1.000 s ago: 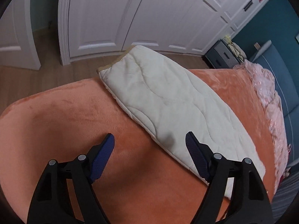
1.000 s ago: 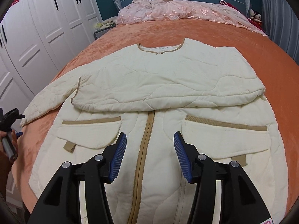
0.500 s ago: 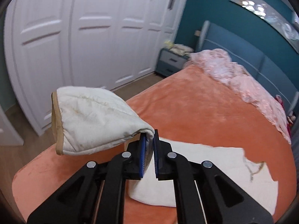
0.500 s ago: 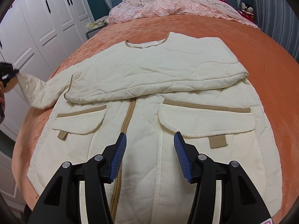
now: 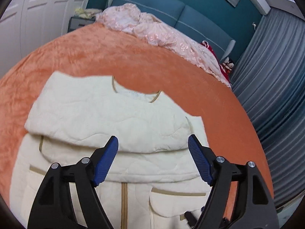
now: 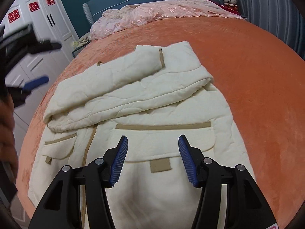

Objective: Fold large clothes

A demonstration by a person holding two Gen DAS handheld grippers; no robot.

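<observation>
Orange plush covers the bed, where the cream quilted jacket lies flat on its back, hem toward the person, both sleeves crossed over its chest, likely to make a tidy block for folding. The left gripper hovers above the sleeves, jaws opening wide with nothing between them. The right gripper, jaws opening and empty, hangs over the right pocket near the hem.

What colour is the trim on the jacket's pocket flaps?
Tan trim on the cream jacket; clearest in the right wrist view.
</observation>
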